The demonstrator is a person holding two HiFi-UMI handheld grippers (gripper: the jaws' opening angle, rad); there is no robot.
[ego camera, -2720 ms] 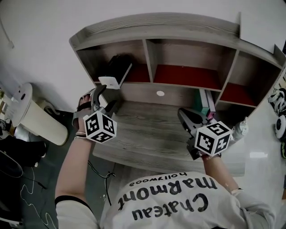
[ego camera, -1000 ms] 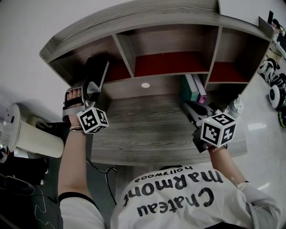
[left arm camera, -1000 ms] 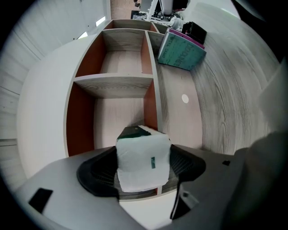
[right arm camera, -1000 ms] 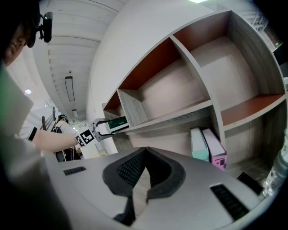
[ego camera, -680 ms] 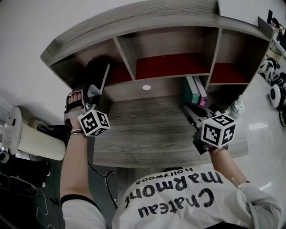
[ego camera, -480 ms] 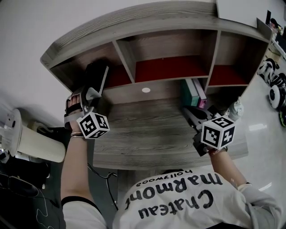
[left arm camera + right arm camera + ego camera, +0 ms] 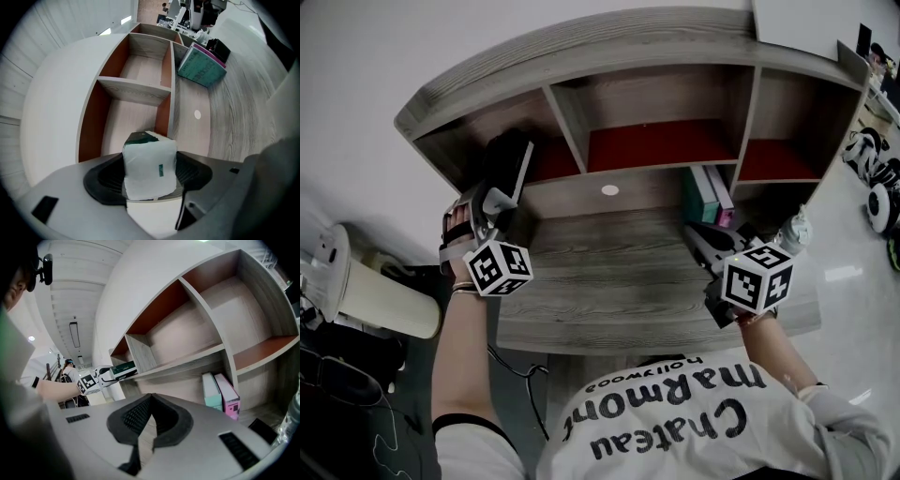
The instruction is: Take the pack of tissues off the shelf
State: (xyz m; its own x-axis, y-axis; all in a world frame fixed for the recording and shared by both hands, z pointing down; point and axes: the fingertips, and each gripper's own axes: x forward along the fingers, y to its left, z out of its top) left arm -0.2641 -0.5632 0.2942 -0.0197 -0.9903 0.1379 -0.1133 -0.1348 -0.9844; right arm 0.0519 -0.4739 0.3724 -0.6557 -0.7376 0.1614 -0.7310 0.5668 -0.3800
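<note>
**One pack of tissues (image 7: 150,164) clenched in the left claw (image 7: 149,174), at the mouth of the shelf's (image 7: 574,122) left compartment**
White wrap, dark green top; the jaws have just been closing on it. The shelf has three compartments. Two books (image 7: 708,192) stand on the table (image 7: 609,272). The right claw (image 7: 150,420) is pinched together, empty.

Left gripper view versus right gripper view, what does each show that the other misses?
Only the left gripper view: the white end of the pack of tissues and a white dot. Only the right gripper view: a marker cube and the right gripper's shut, empty jaws. Both: the shelf, the teal book, the left gripper, whose jaws have just been closing, gripping that pack.
</note>
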